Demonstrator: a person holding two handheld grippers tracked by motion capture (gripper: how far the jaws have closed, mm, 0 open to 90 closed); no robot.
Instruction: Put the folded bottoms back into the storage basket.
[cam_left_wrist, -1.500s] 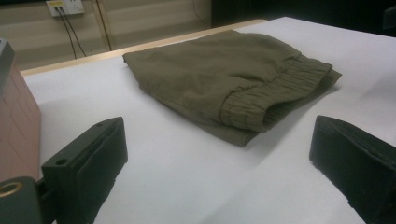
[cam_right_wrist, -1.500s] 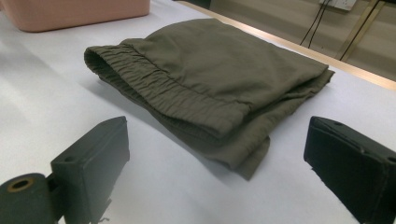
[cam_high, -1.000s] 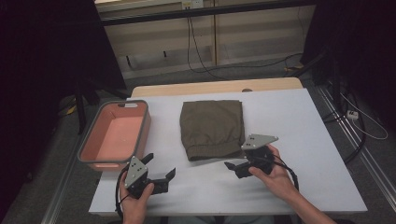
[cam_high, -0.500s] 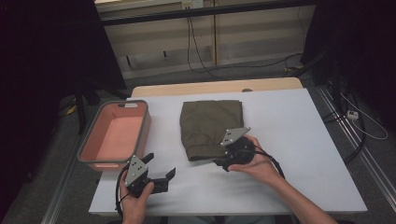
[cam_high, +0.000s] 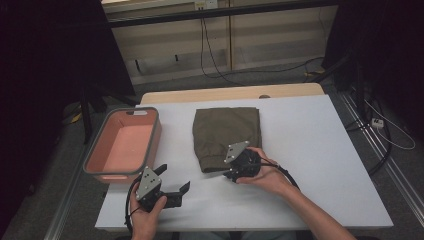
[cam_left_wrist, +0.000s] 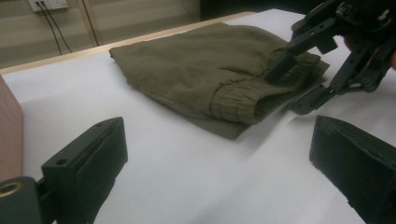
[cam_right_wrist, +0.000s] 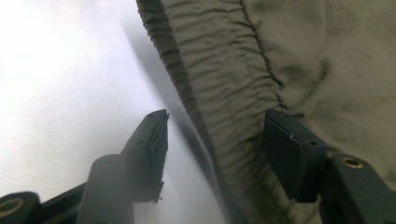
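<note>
A folded olive garment (cam_high: 227, 130) lies in the middle of the white table (cam_high: 310, 150), its elastic band along the near edge. My right gripper (cam_high: 226, 172) is at that near edge, and its jaws have just been closing. In the right gripper view the band (cam_right_wrist: 219, 93) lies between the jaws of this gripper (cam_right_wrist: 212, 126): one pad rests on the cloth, the other stands apart over the table. The left gripper view shows the same gripper (cam_left_wrist: 289, 91) astride the garment (cam_left_wrist: 187, 70). My left gripper (cam_high: 174, 177) is held open near the front left with nothing in it (cam_left_wrist: 219, 135).
A pink bin (cam_high: 152, 142) with a grey rim stands at the table's left side, close to my left gripper; its wall (cam_left_wrist: 7, 130) appears in the left gripper view. Beyond the table's far edge are cables on the floor.
My right gripper has moved left and down to the garment's near edge, and its jaws stand narrower than before, now astride the band. The left gripper has not moved.
</note>
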